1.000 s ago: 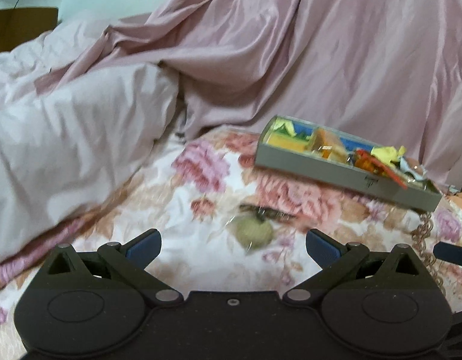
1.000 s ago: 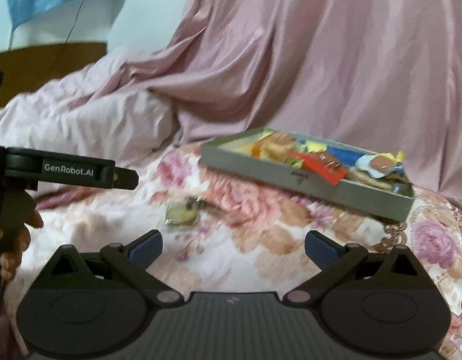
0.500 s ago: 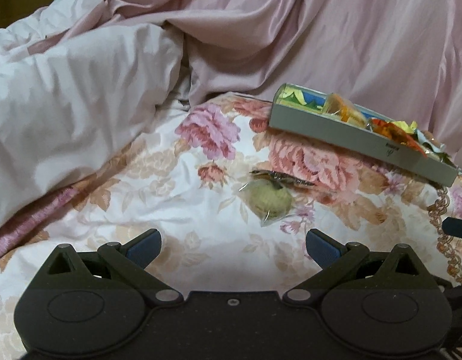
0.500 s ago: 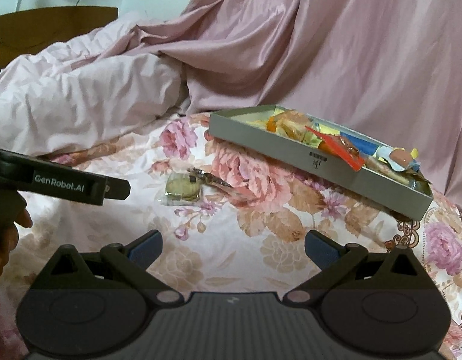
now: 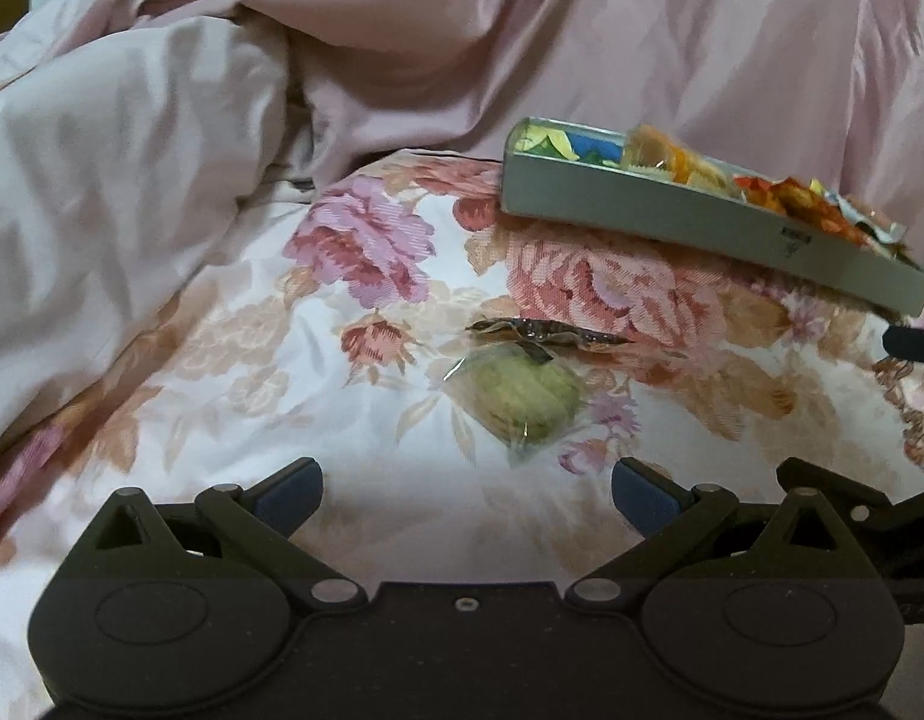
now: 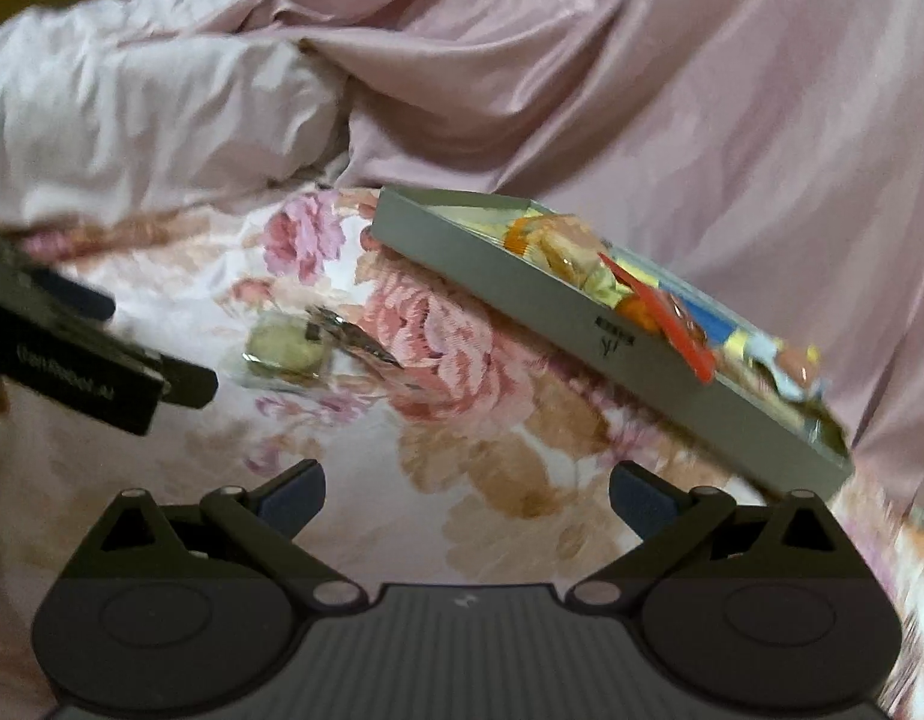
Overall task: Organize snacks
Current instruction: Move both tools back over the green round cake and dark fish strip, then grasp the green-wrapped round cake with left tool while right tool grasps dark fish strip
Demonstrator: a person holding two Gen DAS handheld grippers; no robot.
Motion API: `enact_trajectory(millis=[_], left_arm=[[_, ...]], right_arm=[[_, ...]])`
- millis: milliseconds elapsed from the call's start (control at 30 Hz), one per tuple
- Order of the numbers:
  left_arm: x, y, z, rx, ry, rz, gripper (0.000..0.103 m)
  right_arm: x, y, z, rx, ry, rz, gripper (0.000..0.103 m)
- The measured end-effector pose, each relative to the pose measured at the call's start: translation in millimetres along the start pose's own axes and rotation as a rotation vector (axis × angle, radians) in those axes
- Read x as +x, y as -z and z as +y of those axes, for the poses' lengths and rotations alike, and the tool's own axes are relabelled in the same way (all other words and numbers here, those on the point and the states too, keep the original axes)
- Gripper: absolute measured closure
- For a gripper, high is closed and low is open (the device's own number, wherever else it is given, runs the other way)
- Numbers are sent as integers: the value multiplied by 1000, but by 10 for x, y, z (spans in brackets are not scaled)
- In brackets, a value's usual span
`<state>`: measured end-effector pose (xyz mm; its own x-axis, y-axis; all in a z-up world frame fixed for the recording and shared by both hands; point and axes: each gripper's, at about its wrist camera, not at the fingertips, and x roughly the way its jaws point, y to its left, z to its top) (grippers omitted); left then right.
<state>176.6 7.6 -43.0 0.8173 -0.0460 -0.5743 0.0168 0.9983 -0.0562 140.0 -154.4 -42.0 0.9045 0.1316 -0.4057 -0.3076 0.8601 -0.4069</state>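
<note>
Your left gripper [image 5: 467, 483] is spread wide and empty. The green snack [image 5: 513, 399] lies alone near the gray tray [image 5: 690, 219]. Come down slowly and pinch its crinkly wrapper. Your right gripper [image 6: 467, 483] is wide too.

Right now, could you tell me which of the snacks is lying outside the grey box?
It is the green cake in a clear wrapper, alone on the floral sheet just ahead of the open left gripper. All other snacks sit inside the grey box.
</note>
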Motion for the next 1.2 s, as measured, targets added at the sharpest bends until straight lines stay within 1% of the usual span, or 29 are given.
enact_trajectory(millis=[133,233,400,567,733,800,833,933,1000,1033,1100,1133,1200], left_arm=[[137,-103,11,17,13,-17,1],[233,-177,18,6,44,-21,1],[378,-251,2,7,62,-34,1],[522,-261,56,-10,74,1,1],[571,-258,90,-25,76,0,1],[567,-254,84,-22,75,-1,1],[567,-254,84,-21,76,-2,1],[567,-255,83,-20,74,-1,1],[561,-251,79,-17,74,0,1],[557,-248,76,-15,74,-1,1],[550,-242,71,-9,73,-1,1],[550,-240,68,-7,73,0,1],[546,-236,65,-4,72,0,1]], right_arm=[[166,9,30,-70,2,-14,0],[309,12,82,-147,-5,-57,0],[600,-15,202,-261,-5,-100,1],[802,-52,297,-324,-13,-154,1],[911,-111,288,-306,-44,-184,6],[941,-125,294,-304,-52,-190,12],[951,-130,302,-307,-57,-191,14],[947,-127,323,-311,-69,-191,26],[950,-126,340,-319,-81,-188,40],[950,-126,348,-323,-87,-183,45],[957,-127,356,-325,-94,-172,59],[962,-130,354,-324,-96,-165,62],[974,-131,347,-316,-94,-151,74]])
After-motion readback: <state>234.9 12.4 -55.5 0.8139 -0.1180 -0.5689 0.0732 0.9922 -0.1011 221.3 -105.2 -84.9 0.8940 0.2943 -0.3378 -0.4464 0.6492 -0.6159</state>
